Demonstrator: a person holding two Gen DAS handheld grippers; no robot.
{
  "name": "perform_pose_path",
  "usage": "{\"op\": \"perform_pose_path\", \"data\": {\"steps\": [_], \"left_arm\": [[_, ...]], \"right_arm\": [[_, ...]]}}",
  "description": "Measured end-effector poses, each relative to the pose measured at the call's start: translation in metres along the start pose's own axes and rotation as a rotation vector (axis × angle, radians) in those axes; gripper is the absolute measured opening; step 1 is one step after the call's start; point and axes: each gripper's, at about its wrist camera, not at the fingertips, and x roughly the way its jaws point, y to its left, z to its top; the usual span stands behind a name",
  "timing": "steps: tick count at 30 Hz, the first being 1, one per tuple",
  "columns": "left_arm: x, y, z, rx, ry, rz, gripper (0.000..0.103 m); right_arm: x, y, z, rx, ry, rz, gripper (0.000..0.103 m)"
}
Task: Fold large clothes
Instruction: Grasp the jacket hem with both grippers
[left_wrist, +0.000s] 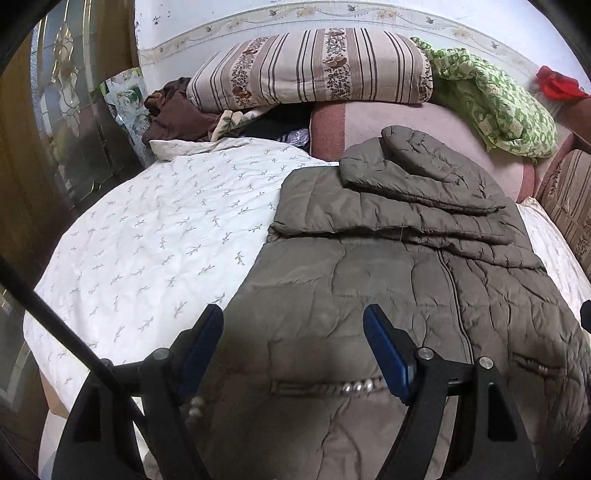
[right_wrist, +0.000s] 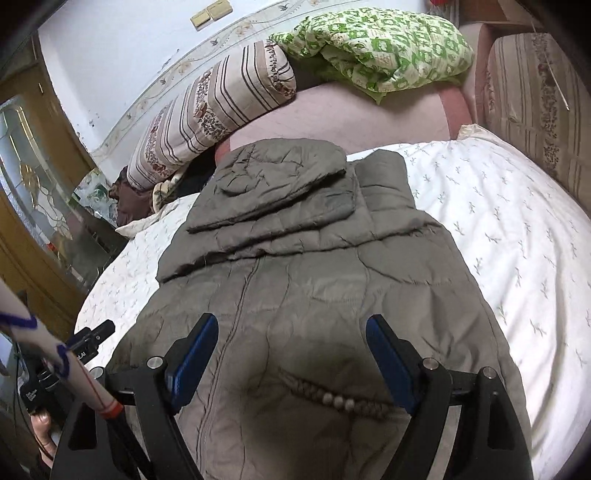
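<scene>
Ahead of both tools spreads the bed's white quilted cover with small grey leaf sprigs (left_wrist: 159, 229), and on it lies the large olive-grey quilted puffer jacket (left_wrist: 369, 280), zipper side up, its hem nearest the fingers and its hood end farthest away. Beyond the jacket are the beige striped floral bolster (left_wrist: 314, 68) and the green-and-cream patterned quilt (left_wrist: 495, 99), both well apart from the work.

The sleeves already lie folded across the chest, just past the fingertips' reach. The step in hand looks like the lengthwise fold: hem brought up over the sleeves.

The left hand-held gripper (left_wrist: 293, 350) hovers over the hem's left half, released, jaws wide apart with nothing between them. The right hand-held gripper (right_wrist: 291, 354) hovers over the right half, equally released and empty (the zipper runs just inside its left finger).

To do this well, I judge each tool should drop to its own hem corner and pinch all layers of the padded fabric, not just the slippery shell. Lift both corners together, level, and carry them forward so the sleeves are not dragged askew. The small pearl-beaded pocket trim (right_wrist: 338, 400) beneath the right fingers could snag; grip clear of it.
</scene>
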Motion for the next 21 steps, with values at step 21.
{"op": "perform_pose_path", "data": {"steps": [21], "left_arm": [[0.011,0.069,-0.034,-0.011,0.280,-0.010,0.077]], "right_arm": [[-0.056,-0.095,-0.030,0.254,0.209,-0.206,0.086]]}}
